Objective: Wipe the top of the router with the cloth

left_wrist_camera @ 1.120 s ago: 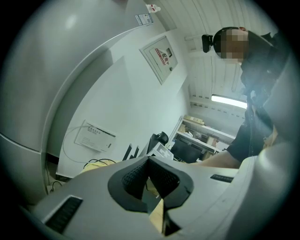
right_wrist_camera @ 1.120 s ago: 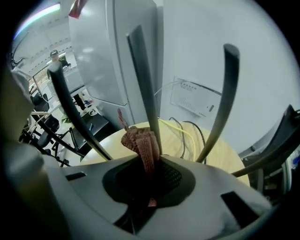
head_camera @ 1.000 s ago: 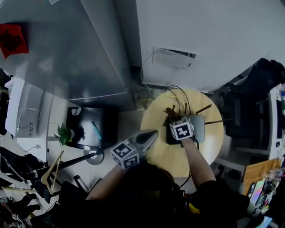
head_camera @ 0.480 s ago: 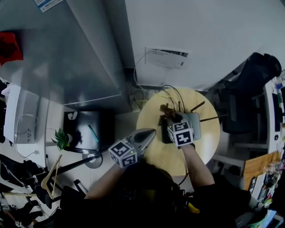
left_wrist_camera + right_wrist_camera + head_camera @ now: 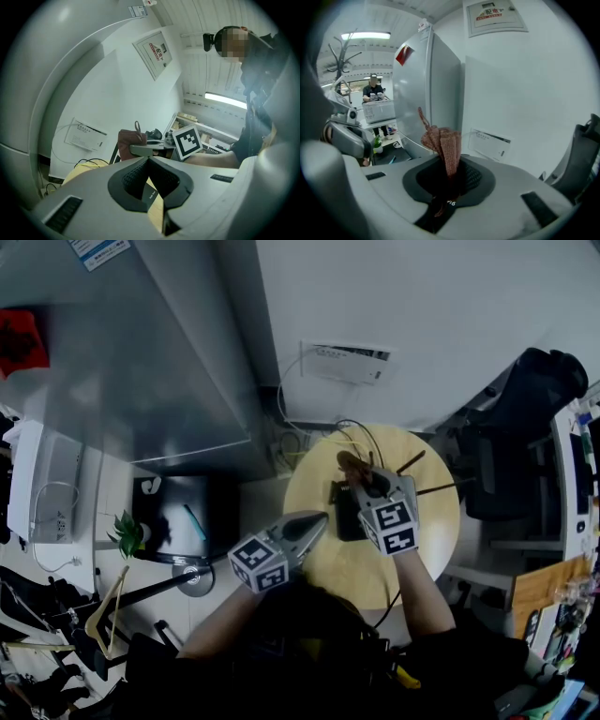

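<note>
The right hand-held gripper (image 5: pixel 364 482) was over the router (image 5: pixel 344 521), a dark box that sat on the round wooden surface (image 5: pixel 427 545). Its jaws were pinched tight on the cloth (image 5: pixel 443 145), which was reddish-brown and knitted. In the right gripper view the cloth stuck out past the jaws in a bunch, with a thin loop at its end. In the head view the cloth was near the far edge of the router, but I could not tell if it touched the top. Most of the router was hidden under this hand-held gripper and its marker cube (image 5: pixel 394 521). Thin black antennas (image 5: pixel 412 463) poked out from the router on the far right side. The left hand-held gripper (image 5: pixel 317 519) was at the left edge of the surface, just beside the router. Its jaws were pressed together and held nothing. The left gripper view looked across at the bunched cloth and the other marker cube. A person's arm (image 5: pixel 422 582) reached in from the near side to hold the right hand-held gripper. Behind the surface, a white box (image 5: pixel 345 362) was fixed to the white wall, and a thin wire ran down from it. Some yellow wires (image 5: pixel 323 442) lay near the back edge of the surface. A small green plant (image 5: pixel 127 529) stood well apart on the left, and a black chair (image 5: pixel 525 418) stood on the right.
</note>
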